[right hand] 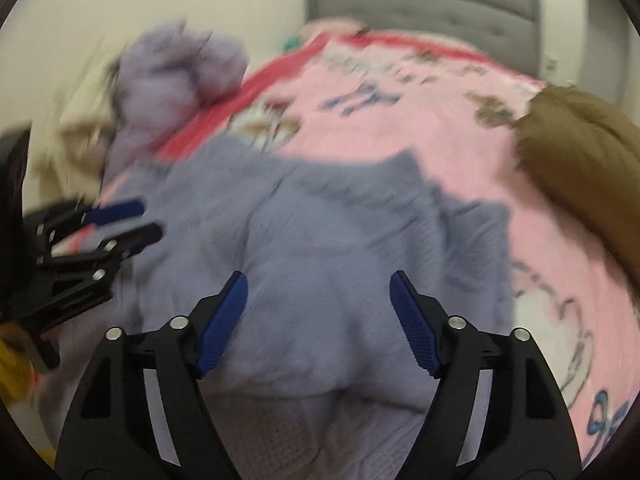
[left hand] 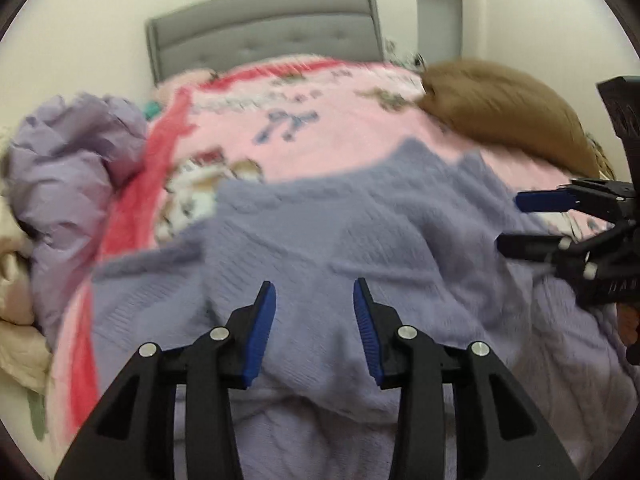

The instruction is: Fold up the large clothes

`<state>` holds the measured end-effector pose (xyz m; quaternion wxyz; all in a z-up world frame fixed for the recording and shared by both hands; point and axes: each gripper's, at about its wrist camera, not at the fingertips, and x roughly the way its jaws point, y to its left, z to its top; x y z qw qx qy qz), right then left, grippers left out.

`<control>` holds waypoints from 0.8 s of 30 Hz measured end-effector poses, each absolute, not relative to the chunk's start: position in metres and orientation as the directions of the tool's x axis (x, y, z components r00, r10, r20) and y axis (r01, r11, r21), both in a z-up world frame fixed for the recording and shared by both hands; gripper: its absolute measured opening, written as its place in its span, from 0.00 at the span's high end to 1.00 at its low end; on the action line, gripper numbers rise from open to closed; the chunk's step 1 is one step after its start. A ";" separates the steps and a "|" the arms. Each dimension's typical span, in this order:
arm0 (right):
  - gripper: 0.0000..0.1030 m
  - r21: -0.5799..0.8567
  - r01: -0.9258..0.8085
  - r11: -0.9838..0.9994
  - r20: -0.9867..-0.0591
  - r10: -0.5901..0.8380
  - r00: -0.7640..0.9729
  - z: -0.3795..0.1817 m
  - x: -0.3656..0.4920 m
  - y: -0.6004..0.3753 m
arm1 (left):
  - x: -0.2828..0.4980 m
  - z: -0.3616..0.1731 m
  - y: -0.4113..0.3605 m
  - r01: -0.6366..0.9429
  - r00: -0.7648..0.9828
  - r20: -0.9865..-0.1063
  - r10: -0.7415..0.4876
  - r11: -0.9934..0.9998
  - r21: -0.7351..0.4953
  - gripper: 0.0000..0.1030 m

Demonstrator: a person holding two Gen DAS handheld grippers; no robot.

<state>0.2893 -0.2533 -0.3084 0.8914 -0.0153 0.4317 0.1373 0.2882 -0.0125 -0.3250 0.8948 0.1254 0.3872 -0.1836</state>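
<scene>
The lavender sweater (left hand: 340, 232) lies half folded on the pink blanket (left hand: 328, 136) of the bed. The left tool (left hand: 314, 300) and right tool (right hand: 318, 294) stand spread above it, pinching nothing. Next, I think, comes a fresh grip on an edge.

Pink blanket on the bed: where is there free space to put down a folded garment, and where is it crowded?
The free patch is the pink blanket between the grey headboard, the brown cushion and the far edge of the lavender knit garment. The side by the crumpled purple clothing is crowded. The near part is covered by the knit garment.
</scene>
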 end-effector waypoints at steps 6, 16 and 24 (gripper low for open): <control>0.31 0.029 -0.300 0.953 -0.861 0.177 0.477 -0.359 0.287 -0.251 | 0.296 -0.357 0.006 0.388 0.577 -0.792 -0.201 0.920 0.049 0.61; 0.15 0.041 -0.337 0.941 -0.869 0.200 0.453 -0.387 0.302 -0.250 | 0.296 -0.373 0.001 0.435 0.585 -0.790 -0.183 0.893 0.116 0.61; 0.14 0.072 -0.296 0.953 -0.888 0.196 0.416 -0.372 0.305 -0.249 | 0.298 -0.360 -0.003 0.412 0.568 -0.808 -0.159 0.904 0.112 0.59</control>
